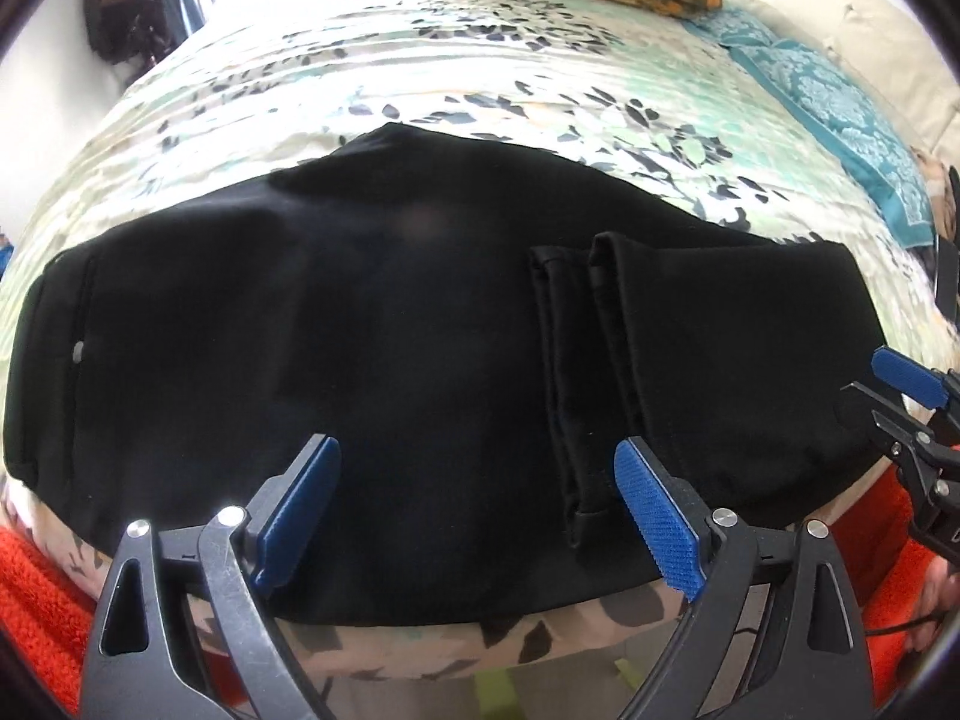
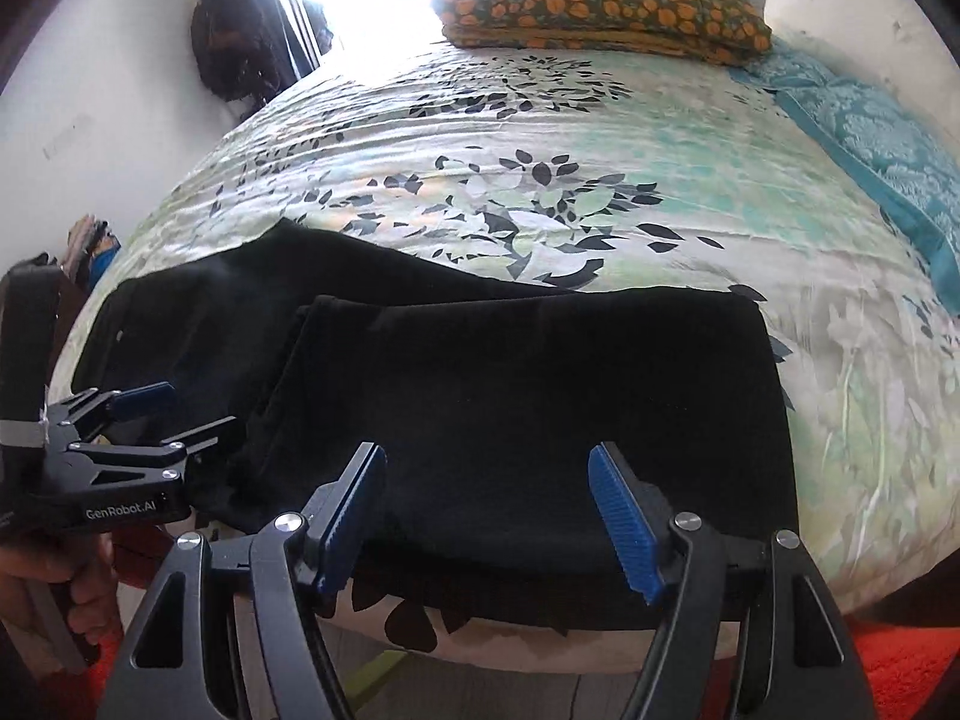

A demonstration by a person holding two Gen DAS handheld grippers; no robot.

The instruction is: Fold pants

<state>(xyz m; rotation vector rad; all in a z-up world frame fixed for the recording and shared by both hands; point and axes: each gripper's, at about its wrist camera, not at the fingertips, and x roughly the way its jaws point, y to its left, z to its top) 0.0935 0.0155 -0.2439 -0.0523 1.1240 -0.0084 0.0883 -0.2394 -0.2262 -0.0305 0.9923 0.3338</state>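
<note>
Black pants (image 1: 372, 324) lie flat on the bed near its front edge, with the waistband at the left. The leg ends (image 1: 576, 372) are folded back over the middle. The pants also show in the right wrist view (image 2: 516, 396). My left gripper (image 1: 477, 456) is open and empty above the front edge of the pants. My right gripper (image 2: 486, 468) is open and empty above the folded leg part. Each gripper shows in the other's view: the right gripper (image 1: 888, 384) at the far right, the left gripper (image 2: 174, 408) at the far left, both open.
The bed has a floral cover (image 2: 540, 180). An orange-flowered pillow (image 2: 600, 6) and a teal cloth (image 2: 870, 144) lie at the far side. A red rug (image 1: 36, 594) is on the floor below the bed edge. A white wall (image 2: 90, 138) stands to the left.
</note>
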